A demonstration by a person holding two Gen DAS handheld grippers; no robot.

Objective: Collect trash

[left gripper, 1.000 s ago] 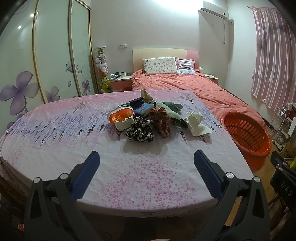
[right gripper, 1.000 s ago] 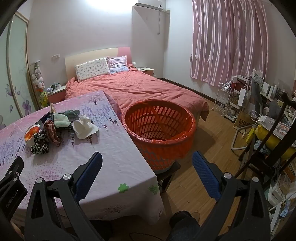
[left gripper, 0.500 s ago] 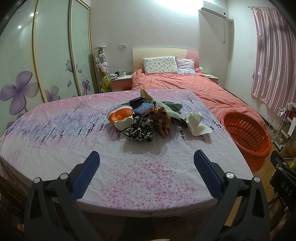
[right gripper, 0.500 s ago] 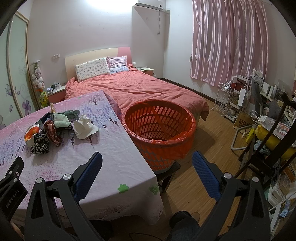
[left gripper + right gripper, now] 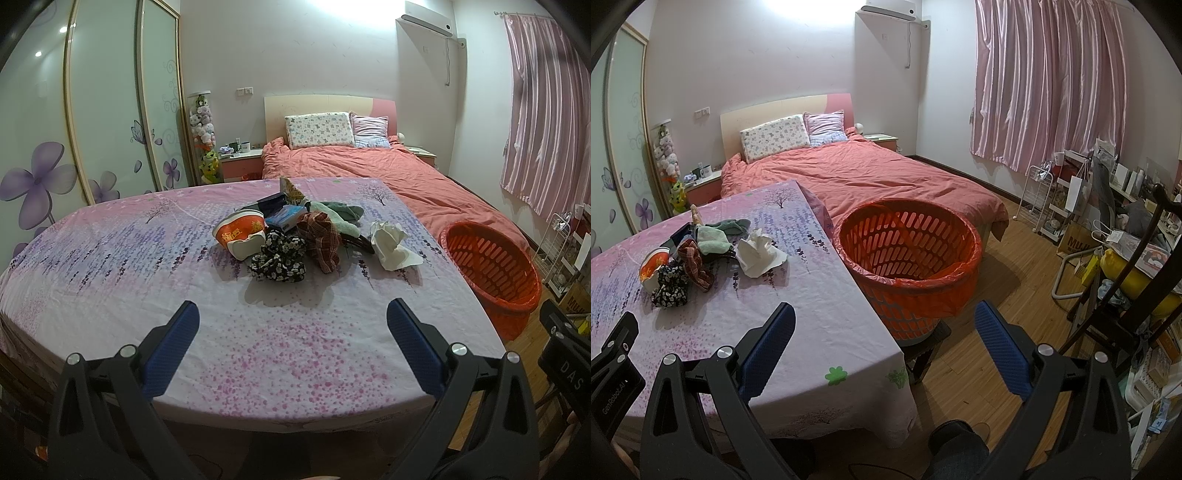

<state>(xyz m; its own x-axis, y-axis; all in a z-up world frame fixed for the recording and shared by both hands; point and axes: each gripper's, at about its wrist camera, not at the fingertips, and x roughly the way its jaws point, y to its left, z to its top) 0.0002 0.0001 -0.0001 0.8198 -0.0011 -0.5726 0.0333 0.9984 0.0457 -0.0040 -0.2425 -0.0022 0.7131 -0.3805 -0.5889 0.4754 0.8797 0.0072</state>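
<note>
Both tools stand wide open and hold nothing: the left gripper (image 5: 291,321) over the near edge of the table (image 5: 110,266), the right gripper (image 5: 884,323) over the table's right edge. The trash, a crumpled tissue (image 5: 391,243) and an orange wrapper (image 5: 238,232), lies mid-table among cloths (image 5: 279,254). Bare cloth stretches between pile and grippers. The orange basket (image 5: 967,236) stands just beside the right edge.

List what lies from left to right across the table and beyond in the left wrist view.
Orange-and-white paper bowl → black floral cloth → red plaid cloth → crumpled white tissue → orange basket standing past the table's right edge.
</note>
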